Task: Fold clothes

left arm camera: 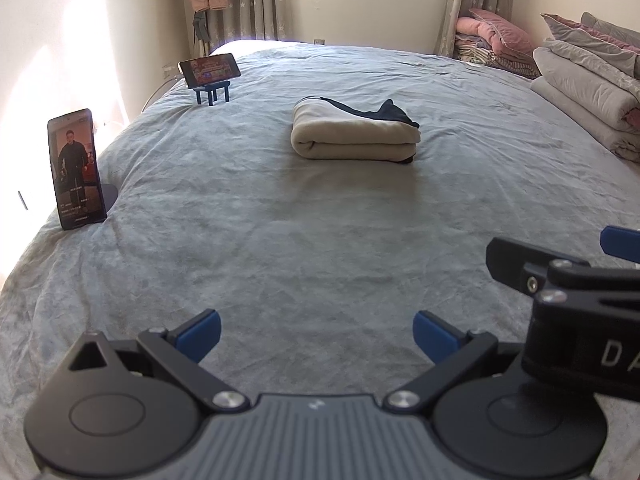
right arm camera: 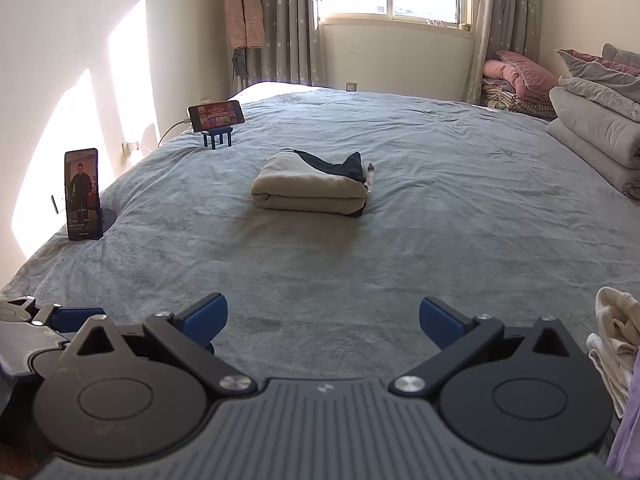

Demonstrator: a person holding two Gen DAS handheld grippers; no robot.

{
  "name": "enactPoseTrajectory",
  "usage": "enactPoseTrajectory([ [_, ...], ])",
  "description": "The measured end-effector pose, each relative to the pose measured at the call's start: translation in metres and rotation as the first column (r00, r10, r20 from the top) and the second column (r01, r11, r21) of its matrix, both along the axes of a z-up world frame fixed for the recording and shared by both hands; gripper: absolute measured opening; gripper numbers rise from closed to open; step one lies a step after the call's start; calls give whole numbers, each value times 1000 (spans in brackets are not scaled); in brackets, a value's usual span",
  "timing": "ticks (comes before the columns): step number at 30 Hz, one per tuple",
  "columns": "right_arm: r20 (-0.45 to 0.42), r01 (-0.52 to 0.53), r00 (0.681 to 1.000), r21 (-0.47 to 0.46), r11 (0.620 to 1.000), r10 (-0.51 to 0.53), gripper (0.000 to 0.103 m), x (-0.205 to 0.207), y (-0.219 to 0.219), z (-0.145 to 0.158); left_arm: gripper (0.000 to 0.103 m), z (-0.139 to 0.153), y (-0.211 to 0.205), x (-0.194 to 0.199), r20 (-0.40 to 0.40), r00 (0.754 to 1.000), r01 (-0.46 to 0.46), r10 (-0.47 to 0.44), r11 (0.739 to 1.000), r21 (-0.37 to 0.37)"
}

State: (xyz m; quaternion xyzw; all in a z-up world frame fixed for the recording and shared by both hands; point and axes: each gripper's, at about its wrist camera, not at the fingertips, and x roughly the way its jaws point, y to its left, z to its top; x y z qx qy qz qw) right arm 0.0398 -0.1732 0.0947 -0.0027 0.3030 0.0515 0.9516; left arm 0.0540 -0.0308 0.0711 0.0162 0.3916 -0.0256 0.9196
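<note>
Right gripper body: the white letters "DA" are read on its black side in the left wrist view; the rest is cut off by the frame edge.
Upright phone: small text is seen on the screen, too small to be read.
Sideways phone: coloured banner lettering is seen, illegible.

Folded cream garment mid-bed, beyond right gripper's spread jaws.
</note>
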Motion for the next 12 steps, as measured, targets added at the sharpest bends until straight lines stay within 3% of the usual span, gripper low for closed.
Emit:
enactPoseTrajectory([
  [12,-15,13,1000,8,1000,-12,103,1,-4,-3,102,-2,-4,1,-6,1000,17,-17,1000,-7],
])
